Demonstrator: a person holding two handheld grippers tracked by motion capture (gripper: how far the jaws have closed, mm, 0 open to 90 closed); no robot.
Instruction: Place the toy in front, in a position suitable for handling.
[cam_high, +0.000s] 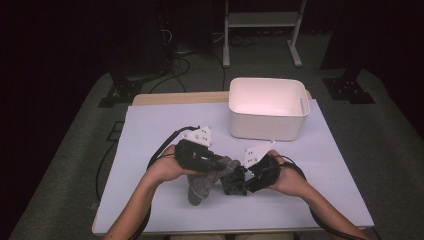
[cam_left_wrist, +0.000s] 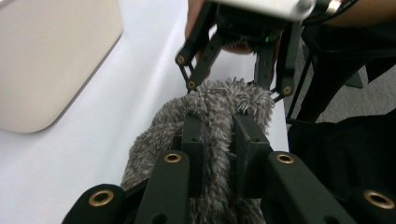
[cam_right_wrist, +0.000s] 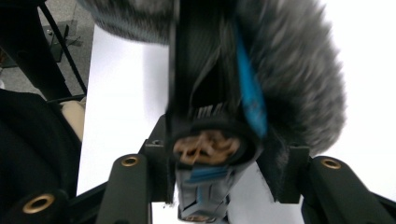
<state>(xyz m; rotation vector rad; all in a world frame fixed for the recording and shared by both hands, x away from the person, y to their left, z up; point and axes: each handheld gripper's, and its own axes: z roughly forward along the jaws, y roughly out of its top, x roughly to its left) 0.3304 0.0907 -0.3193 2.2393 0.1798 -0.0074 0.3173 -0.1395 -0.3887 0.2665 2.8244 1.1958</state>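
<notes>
A fuzzy grey sock (cam_high: 199, 189) hangs over the white table cover between the two hands. My left gripper (cam_high: 222, 165) is shut on it, and in the left gripper view the pads pinch its pile (cam_left_wrist: 217, 126) with the sock (cam_left_wrist: 154, 140) bulging to the left. My right gripper (cam_high: 238, 175) meets it from the right, its jaws (cam_left_wrist: 236, 86) standing at the sock's far end. In the right gripper view a dark sock with blue stripes (cam_right_wrist: 210, 93) sits bunched between the jaws of my right gripper (cam_right_wrist: 222, 168), with grey fuzz (cam_right_wrist: 299, 56) beside it. The dark bundle (cam_high: 232, 188) hangs under that gripper.
A white plastic bin (cam_high: 267, 125) stands open at the back right of the table, also at the left gripper view's top left (cam_left_wrist: 46, 60). The white cover (cam_high: 150, 130) lies bare left of the hands. A white rack's legs (cam_high: 260, 20) stand on the floor beyond the table.
</notes>
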